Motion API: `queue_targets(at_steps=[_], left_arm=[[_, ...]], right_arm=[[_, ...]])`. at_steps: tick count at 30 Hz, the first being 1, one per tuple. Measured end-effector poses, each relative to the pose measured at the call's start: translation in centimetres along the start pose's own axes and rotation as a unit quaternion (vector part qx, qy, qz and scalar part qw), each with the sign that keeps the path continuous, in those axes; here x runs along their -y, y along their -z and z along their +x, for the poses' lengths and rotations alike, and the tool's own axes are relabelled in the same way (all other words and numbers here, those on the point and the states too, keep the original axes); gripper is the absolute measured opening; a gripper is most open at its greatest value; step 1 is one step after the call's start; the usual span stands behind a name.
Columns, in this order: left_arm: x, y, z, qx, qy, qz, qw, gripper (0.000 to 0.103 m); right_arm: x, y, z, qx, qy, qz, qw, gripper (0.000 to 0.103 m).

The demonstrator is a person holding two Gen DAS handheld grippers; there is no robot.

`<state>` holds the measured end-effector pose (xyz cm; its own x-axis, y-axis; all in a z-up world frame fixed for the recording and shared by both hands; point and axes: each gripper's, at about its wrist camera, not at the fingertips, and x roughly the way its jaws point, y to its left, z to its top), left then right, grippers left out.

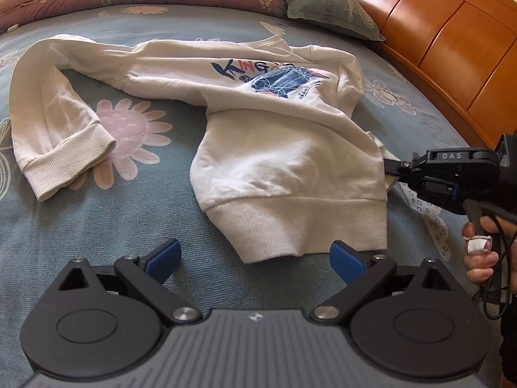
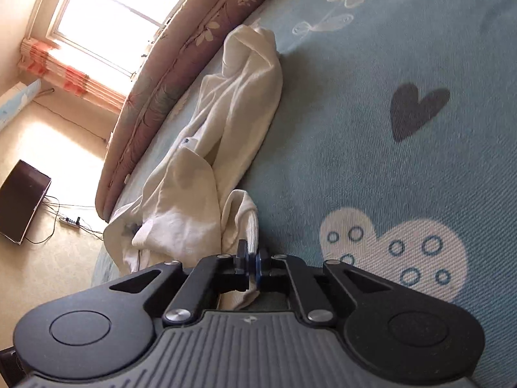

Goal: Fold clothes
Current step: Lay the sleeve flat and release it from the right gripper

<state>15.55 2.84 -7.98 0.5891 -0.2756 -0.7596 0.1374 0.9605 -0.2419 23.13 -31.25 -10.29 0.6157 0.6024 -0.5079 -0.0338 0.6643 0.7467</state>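
A white sweatshirt (image 1: 258, 123) with a blue chest print lies spread on a blue flowered bedsheet (image 1: 135, 200), its collar toward a green pillow (image 1: 326, 9) at the wooden headboard (image 1: 452, 42). The left gripper (image 1: 255, 260) hangs just short of the sweatshirt's ribbed hem, jaws wide apart and empty. At the sweatshirt's side, the right gripper (image 2: 252, 265), held in a hand (image 1: 481, 255) with a taped finger, is clamped tight on the ribbed cuff (image 2: 248, 223) of one sleeve.

Cream sweatshirt (image 1: 274, 123) flat on bed, blue print up, sleeve spread left
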Motion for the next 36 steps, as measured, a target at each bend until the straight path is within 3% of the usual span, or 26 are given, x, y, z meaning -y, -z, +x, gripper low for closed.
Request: queue_targets(at_steps=[6,14,27,33,36], left_arm=[[0.1,-0.3,-0.3,0.005,0.002,-0.003,1.0,0.098],[1.4,-0.7,-0.4,0.006,0.009,0.013,0.9999,0.098],[1.3,-1.0,-0.2,0.001,-0.001,0.015,0.9999,0.098],[1.8,-1.3,-0.2,0.003,0.001,0.022,0.9998,0.098],[2.1,-1.4,-0.3,0.004,0.004,0.025,0.9997,0.098]], right_arm=[[-0.4,-2.9,-4.7,0.046,0.051,-0.051,0.996,0.007],[3.4,-7.7,-11.1,0.1,0.14,-0.047,0.984,0.007],[10.0,-14.3,-19.2,0.182,0.232,0.02,0.955,0.007],[13.7,-16.7,-23.2,0.235,0.271,0.096,0.929,0.008],[14.7,-16.8,-23.4,0.238,0.293,0.12,0.918,0.011]])
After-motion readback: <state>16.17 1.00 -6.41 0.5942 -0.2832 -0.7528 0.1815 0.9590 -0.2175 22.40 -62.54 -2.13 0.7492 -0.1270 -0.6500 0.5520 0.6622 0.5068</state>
